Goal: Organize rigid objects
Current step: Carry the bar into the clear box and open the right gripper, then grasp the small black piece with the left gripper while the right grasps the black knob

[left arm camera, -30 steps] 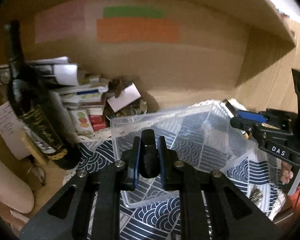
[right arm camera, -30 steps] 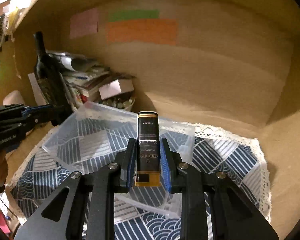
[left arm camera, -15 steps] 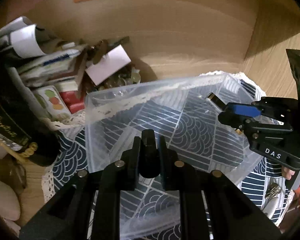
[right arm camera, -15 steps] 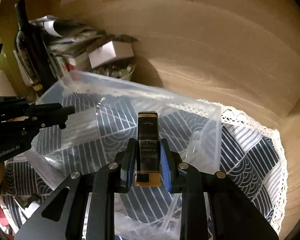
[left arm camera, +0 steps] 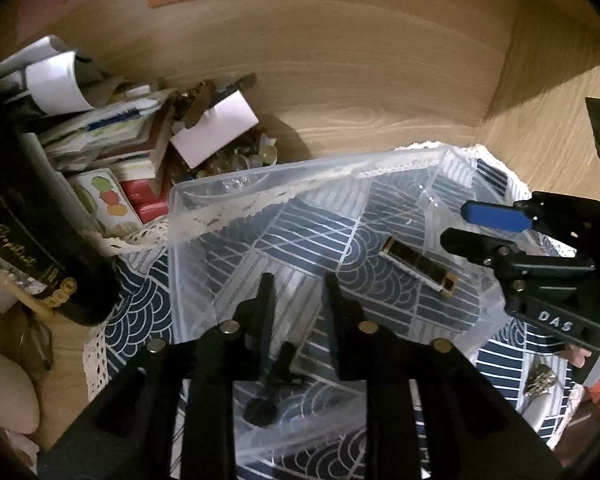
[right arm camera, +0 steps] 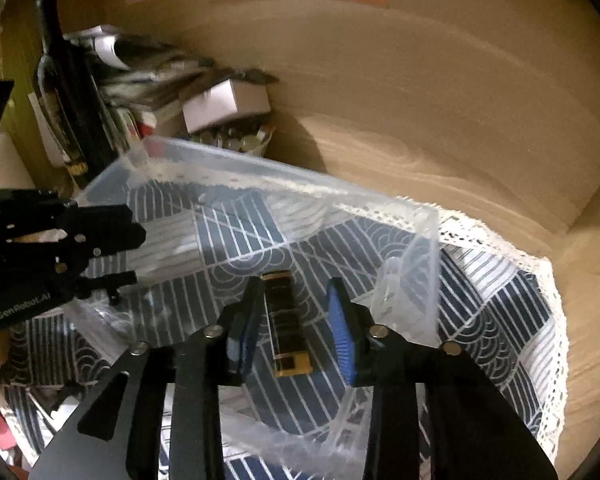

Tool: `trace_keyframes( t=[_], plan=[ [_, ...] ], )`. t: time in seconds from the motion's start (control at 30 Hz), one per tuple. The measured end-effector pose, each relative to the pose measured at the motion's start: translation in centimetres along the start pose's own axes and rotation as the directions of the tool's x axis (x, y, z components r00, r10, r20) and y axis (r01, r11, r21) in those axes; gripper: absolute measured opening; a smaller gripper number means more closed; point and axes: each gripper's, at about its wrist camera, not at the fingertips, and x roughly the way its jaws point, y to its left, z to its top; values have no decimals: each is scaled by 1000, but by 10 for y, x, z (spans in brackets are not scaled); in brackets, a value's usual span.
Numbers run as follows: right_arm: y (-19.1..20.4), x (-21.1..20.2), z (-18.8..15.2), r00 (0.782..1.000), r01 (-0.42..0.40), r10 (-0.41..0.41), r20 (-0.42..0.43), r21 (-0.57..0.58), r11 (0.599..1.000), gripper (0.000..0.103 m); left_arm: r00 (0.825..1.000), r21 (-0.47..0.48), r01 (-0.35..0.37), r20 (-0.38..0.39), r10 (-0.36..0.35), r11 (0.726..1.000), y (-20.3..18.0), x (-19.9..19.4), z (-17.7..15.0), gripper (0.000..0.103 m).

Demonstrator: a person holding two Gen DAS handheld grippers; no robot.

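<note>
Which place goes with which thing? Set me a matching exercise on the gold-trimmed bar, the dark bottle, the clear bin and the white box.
Things:
1. gold-trimmed bar
2. dark bottle
3. clear bin
4. white box

Places:
A. sitting on the blue patterned cloth
B. atop the clutter pile behind the bin
C. lying flat on the bin's floor
D. standing outside the bin

Pairs: 1-C, 2-D, 3-A, 4-B.

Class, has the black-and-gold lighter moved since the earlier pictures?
Yes. The lighter left the right gripper, whose jaws now stand open, and lies in the clear bin.
</note>
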Motion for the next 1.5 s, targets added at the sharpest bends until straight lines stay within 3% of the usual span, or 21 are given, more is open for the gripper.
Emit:
trace_keyframes(
  t=[0.07, 0.23, 0.47, 0.63, 1.0, 1.13, 1.5],
  plan=[
    [-1, -14, 1, 1000, 4, -4, 28, 10, 1000, 34, 1000, -5, 8, 4, -8, 1000, -1, -10, 0, 37],
    [0, -58, -5, 991, 49, -50, 120, 14, 999, 54, 997, -8, 17, 73, -16, 1000, -4, -45, -3, 61],
    [2, -90, -29, 982, 101, -104, 155, 29, 994, 59, 993, 17, 30, 113, -32, 999, -12, -75, -22, 83],
    [5, -96, -56, 986, 104, -110, 122, 58, 993, 59, 993, 30, 26, 112, -29, 999, -12, -80, -48, 85],
    [0, -83, -120, 997, 74, -71, -29, 136, 988, 59, 1000, 47, -6, 5, 6, 999, -5, -67, -116, 87],
    [-1, -74, -133, 996, 49, -37, -79, 156, 987, 59, 999, 19, 16, -41, -15, 1000, 2, -59, -134, 87],
    [-7, -70, -144, 993, 52, -32, -116, 177, 983, 57, 998, -30, -15, -59, 13, 999, 18, -53, -148, 86]
  ],
)
